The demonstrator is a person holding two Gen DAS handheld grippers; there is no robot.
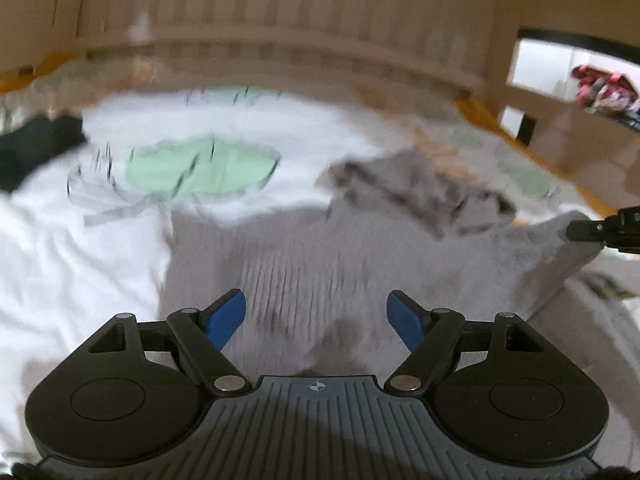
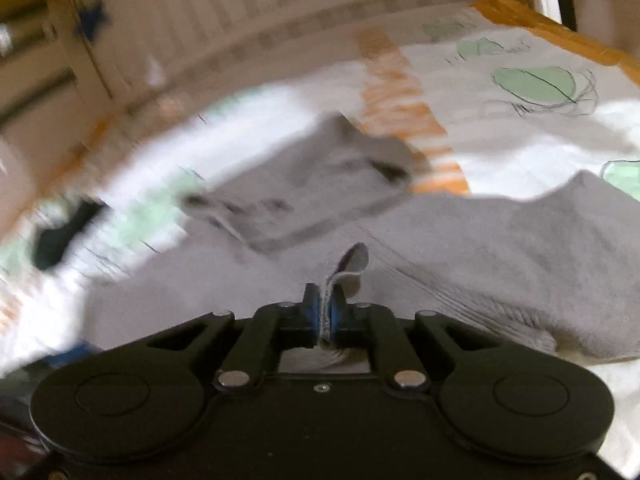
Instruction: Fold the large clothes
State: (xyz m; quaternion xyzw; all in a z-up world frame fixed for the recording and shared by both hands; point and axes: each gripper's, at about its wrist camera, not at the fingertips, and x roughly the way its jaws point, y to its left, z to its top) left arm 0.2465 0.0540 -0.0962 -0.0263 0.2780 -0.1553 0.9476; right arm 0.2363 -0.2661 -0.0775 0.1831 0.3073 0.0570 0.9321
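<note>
While grey garment (image 2: 500,248) lies rumpled, right hand-held gripper (image 2: 328,312) pinches its edge; left hand-held gripper (image 1: 316,316) gapes

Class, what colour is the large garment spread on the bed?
Grey; the garment shows best in the right wrist view.

- The garment (image 1: 304,248) ahead of the left gripper (image 1: 316,316) is plain grey, with fine ribbed lines near the blue pads (image 1: 226,318).
- The bed sheet (image 1: 48,264) beyond it is white, printed with pale green blobs (image 1: 200,168) outlined in thin dark scribbles and with orange striped patches (image 2: 400,96).
- A dark, near-black cloth (image 1: 32,148) lies far left of the left gripper.
- The bed rail (image 1: 280,12) behind is beige with vertical slats.
- The right gripper (image 2: 328,316) is black with blue pads; the fabric edge (image 2: 352,264) between them is grey.
- A red and pink patterned bundle (image 1: 604,92) shows at far right.
</note>
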